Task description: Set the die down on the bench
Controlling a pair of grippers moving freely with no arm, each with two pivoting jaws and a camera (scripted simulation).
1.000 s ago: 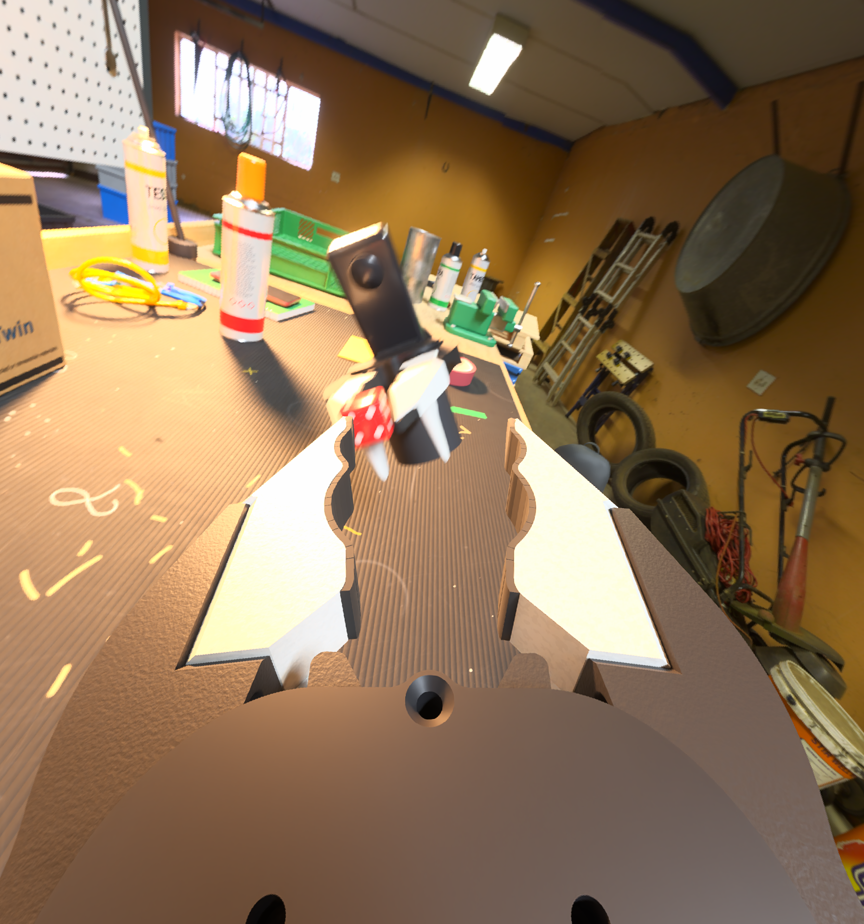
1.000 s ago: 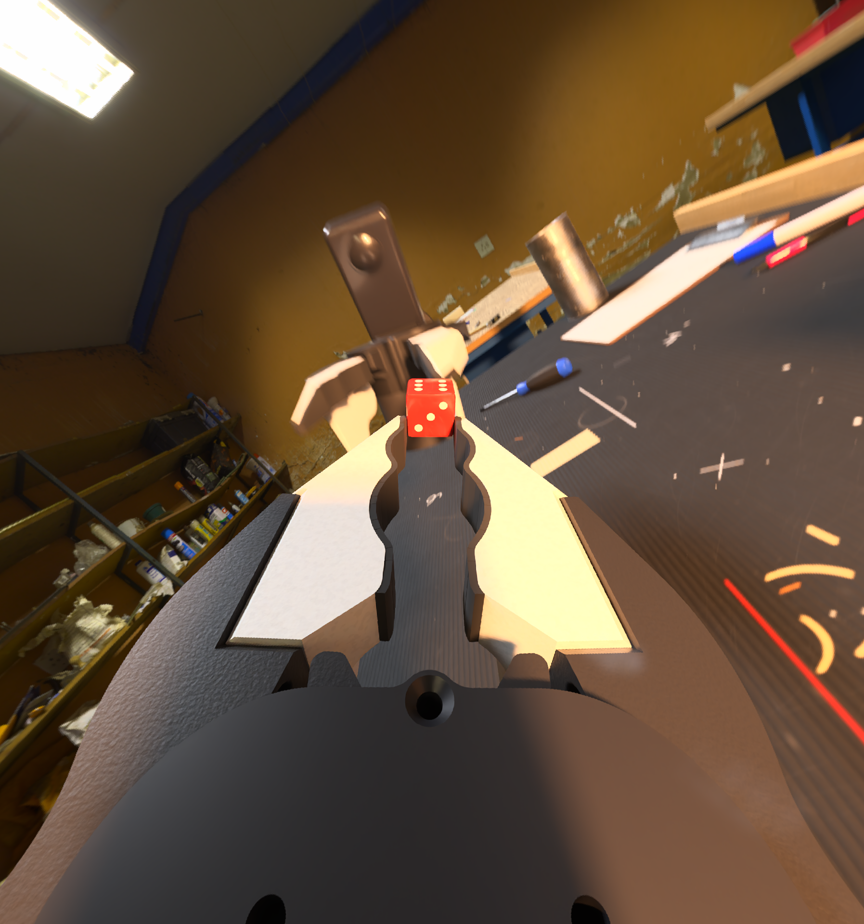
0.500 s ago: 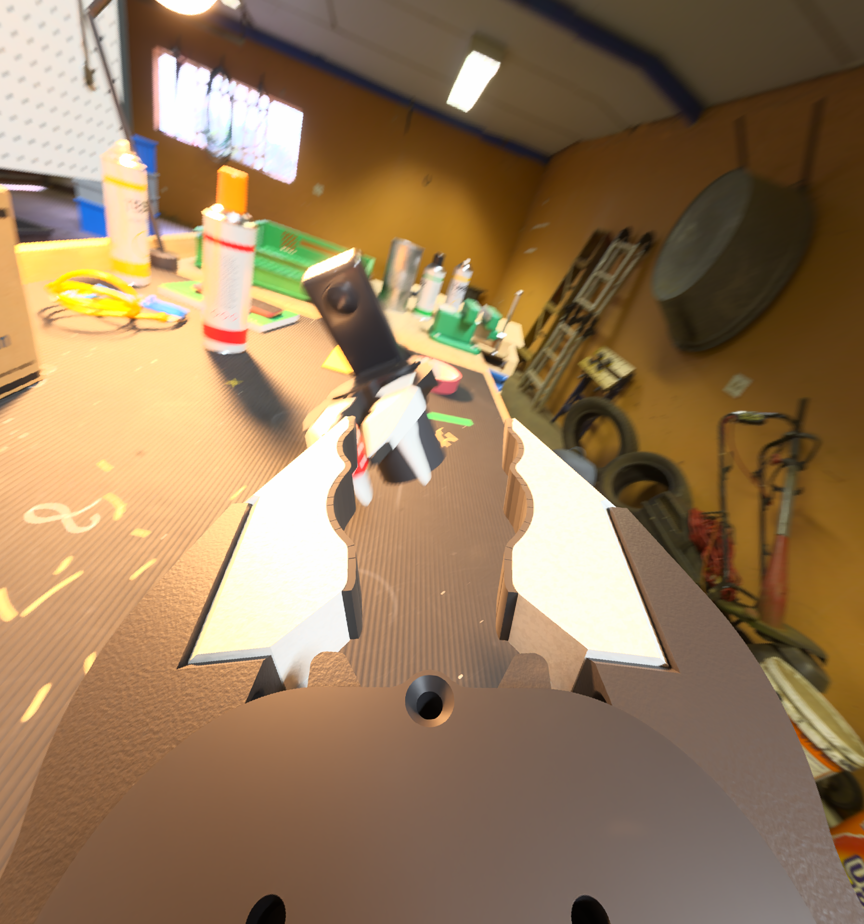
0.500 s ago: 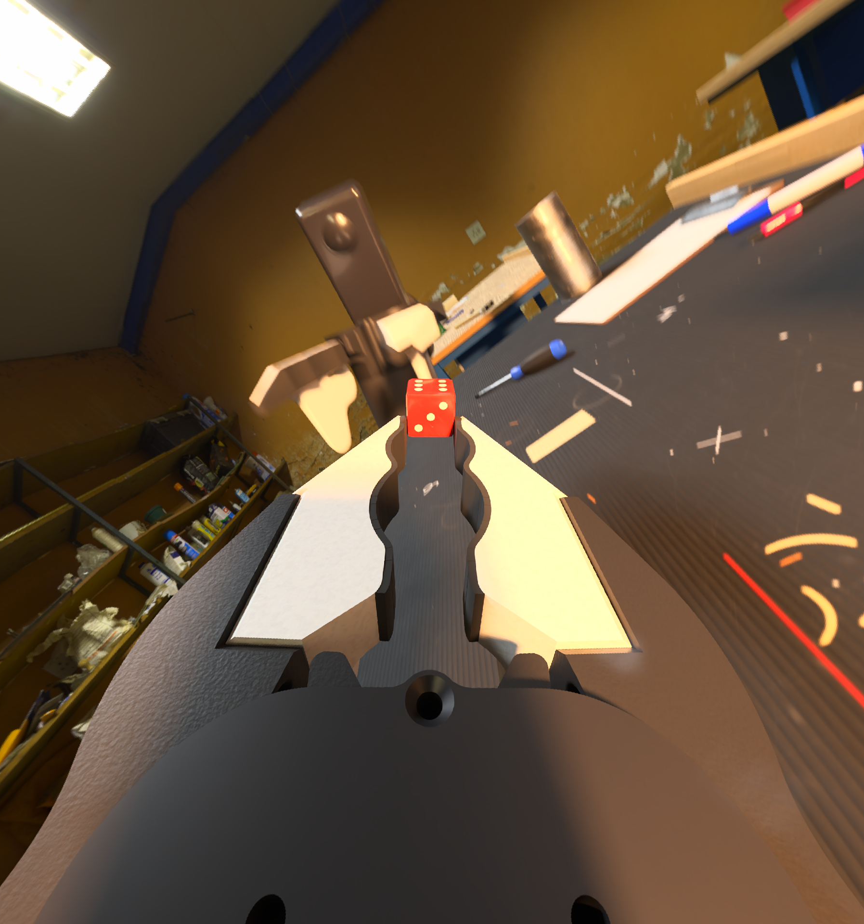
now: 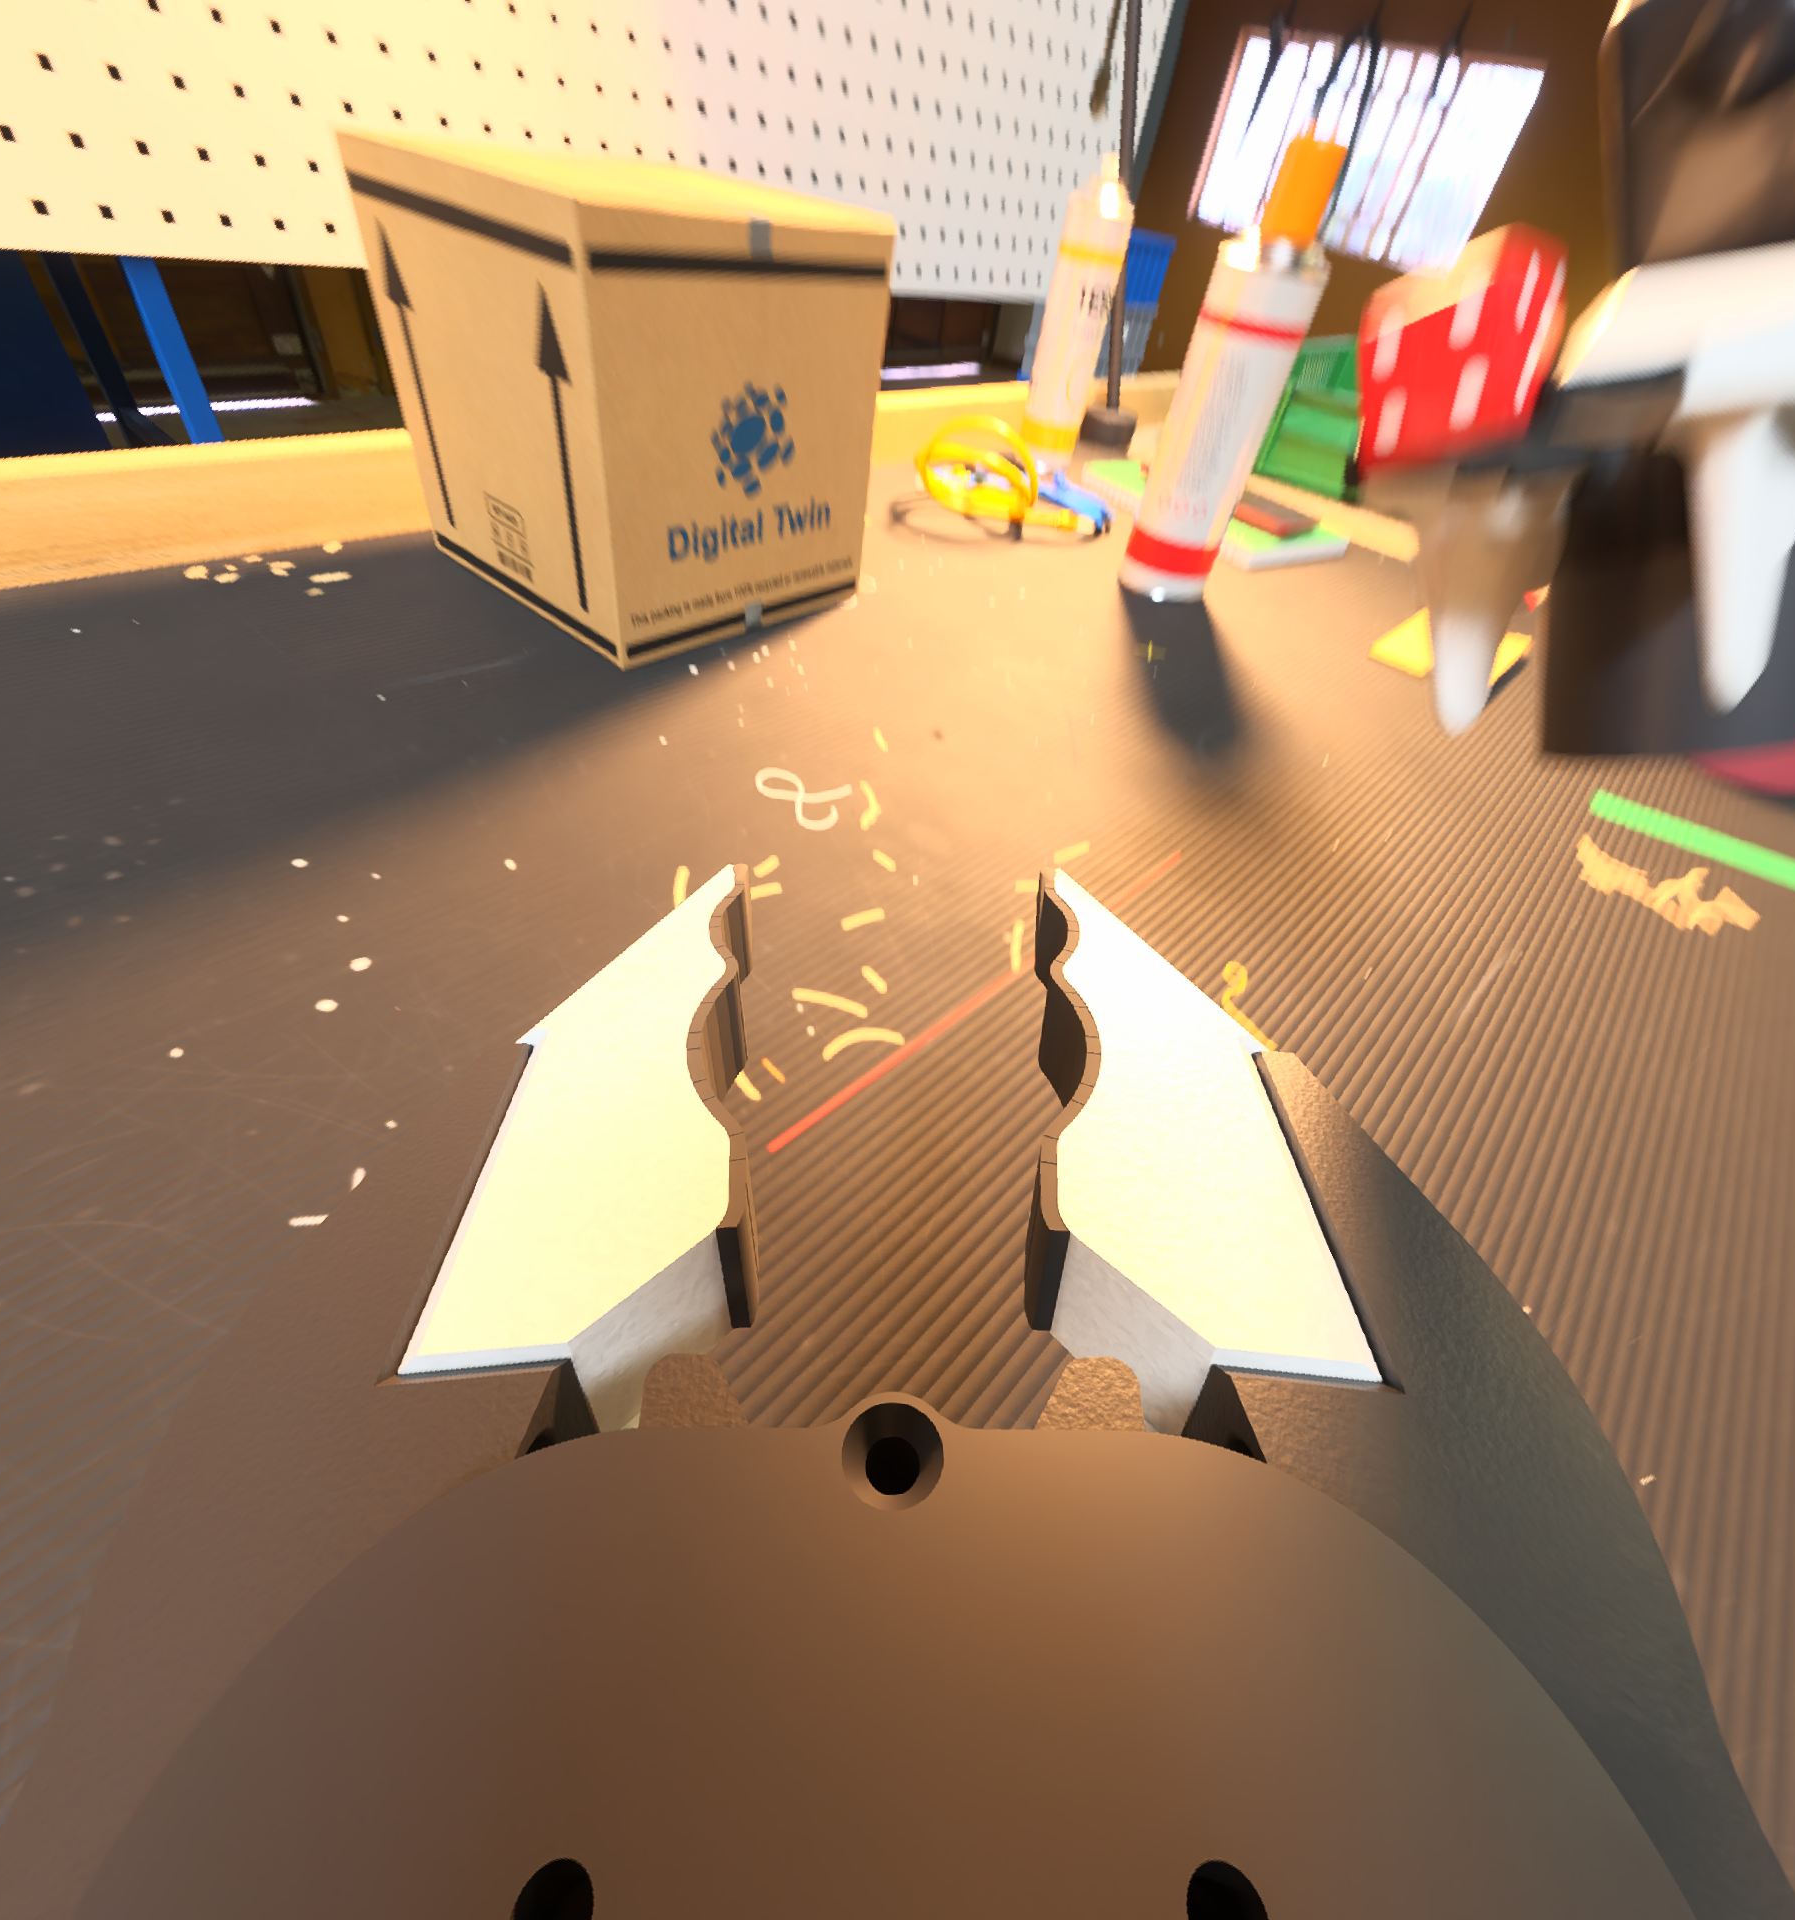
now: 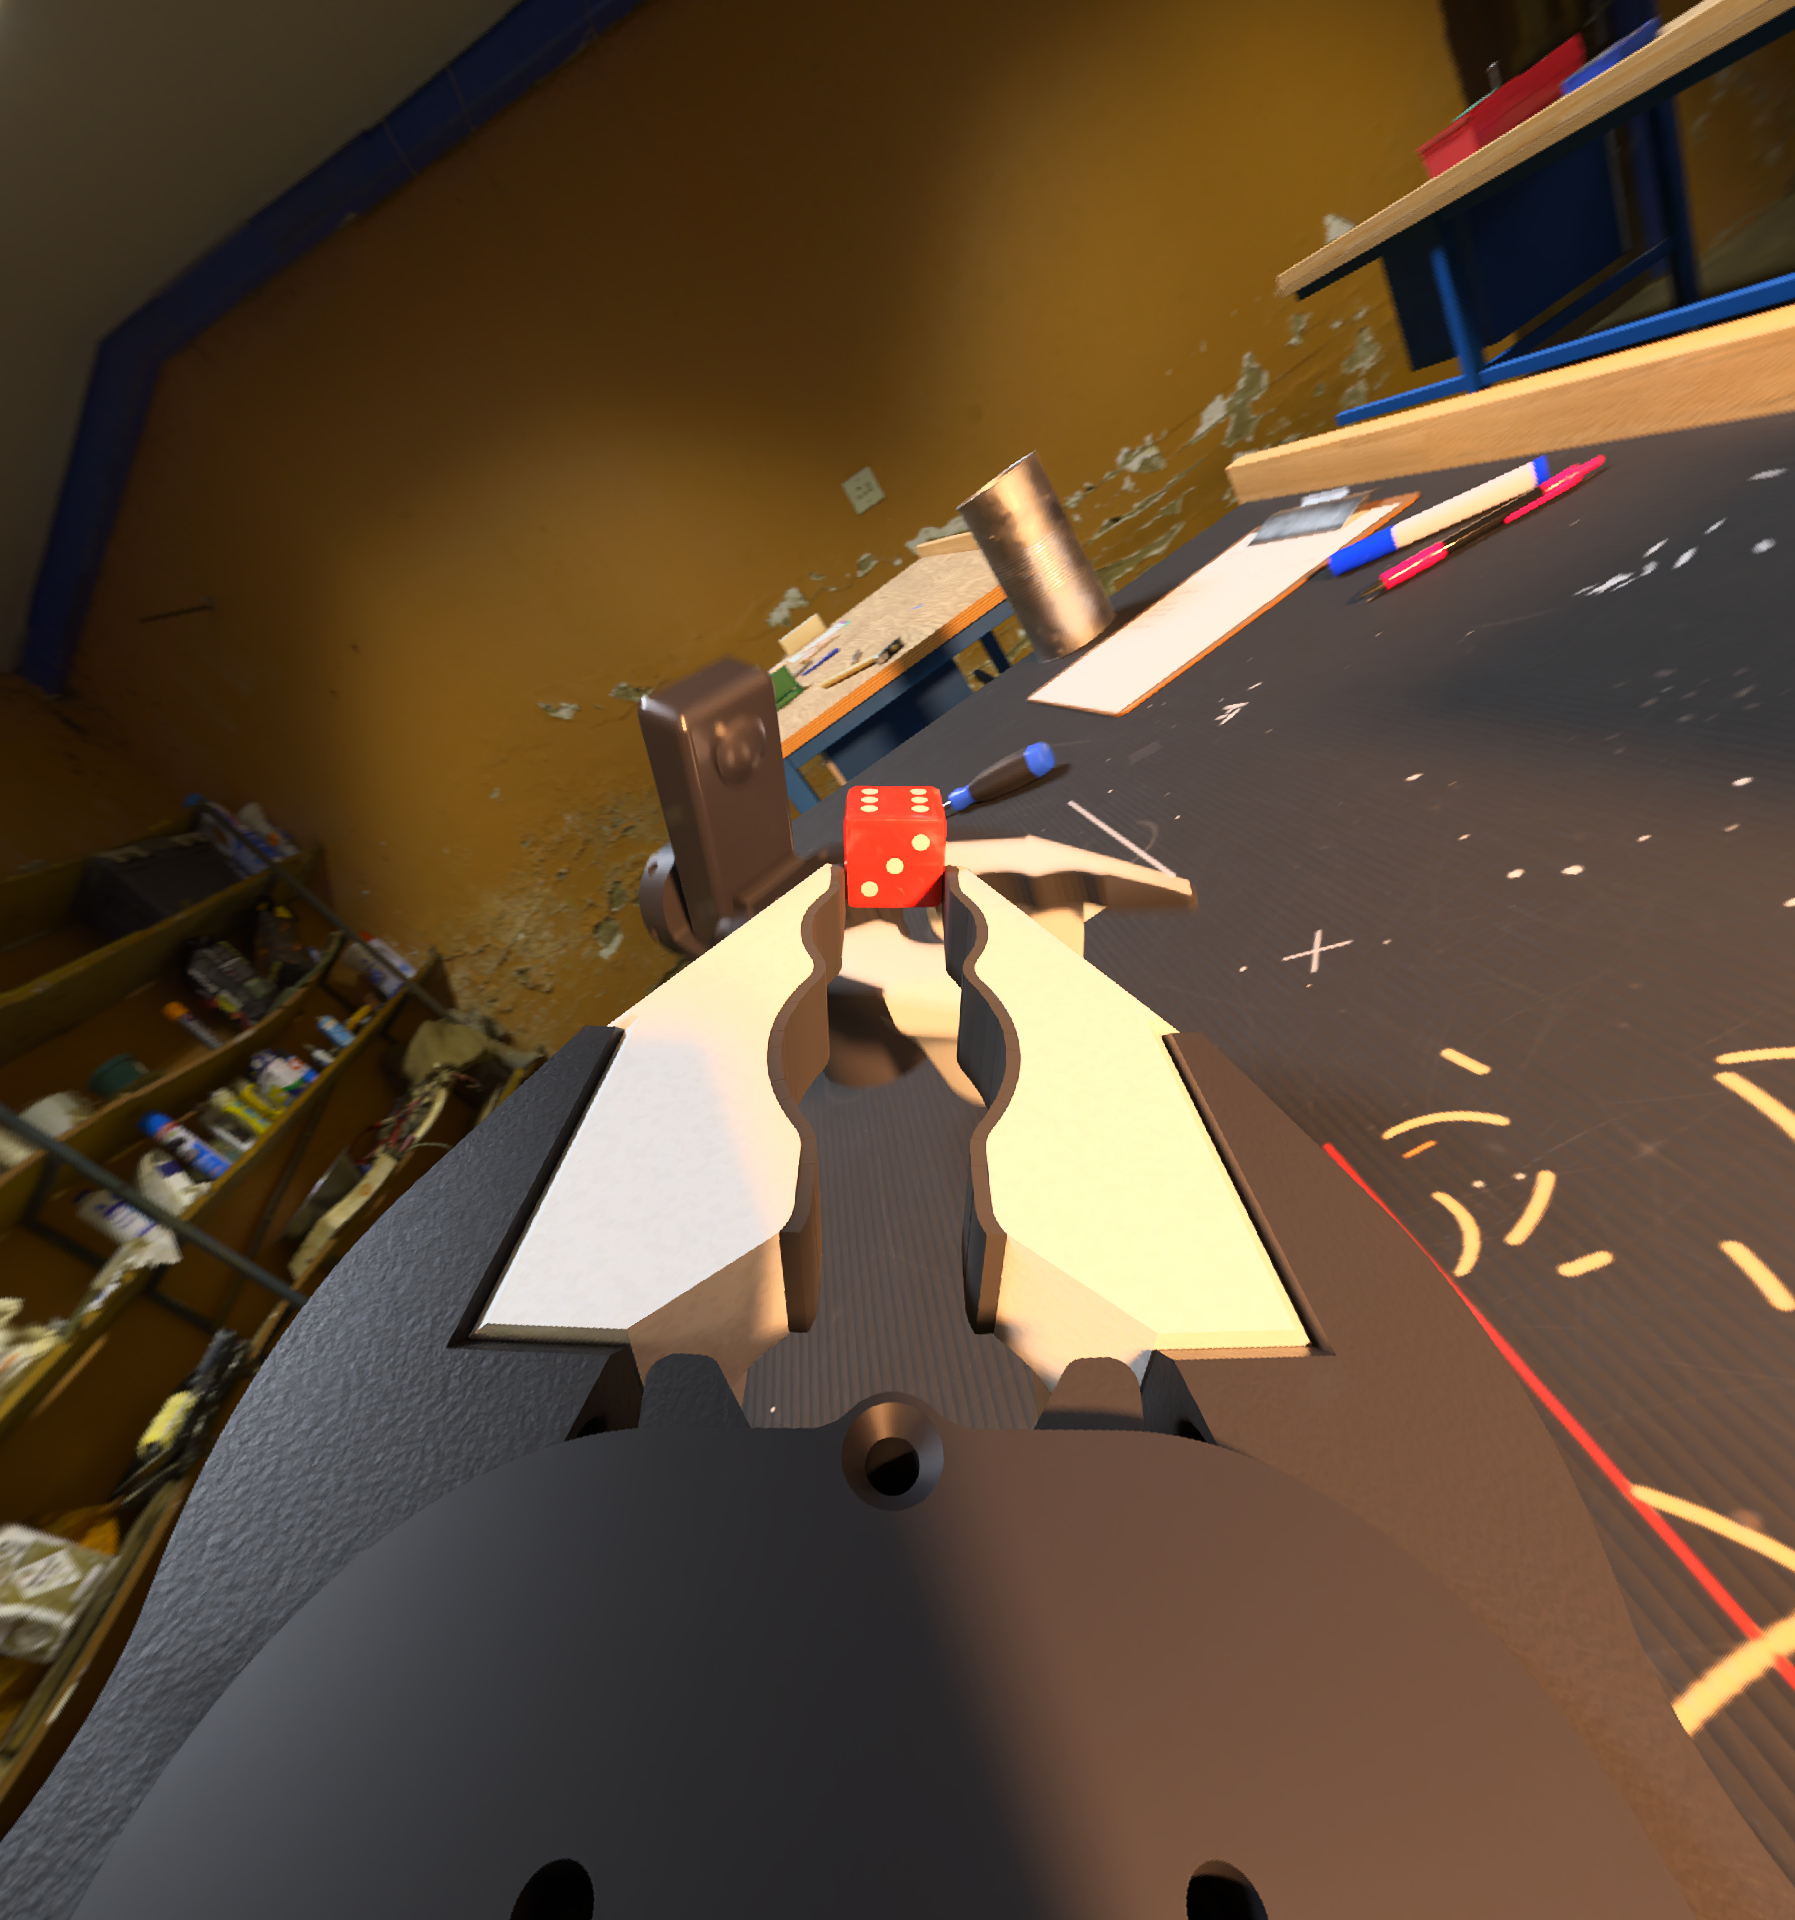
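Die, clamped at the right fingers' tips while the left fingers stand apart, could tumble if released above the bench.

Red die with cream pips; dark ribbed bench; tan cardboard box.

Each gripper has a rounded, matte brown body with a fine pebbled texture. On the left gripper, a single recessed screw hole sits at 12 o'clock on the body, and two dark round holes sit at 6 o'clock. The right gripper matches it. The fingers are flat cream-white plates with scalloped dark brown inner edges, tapering to points.
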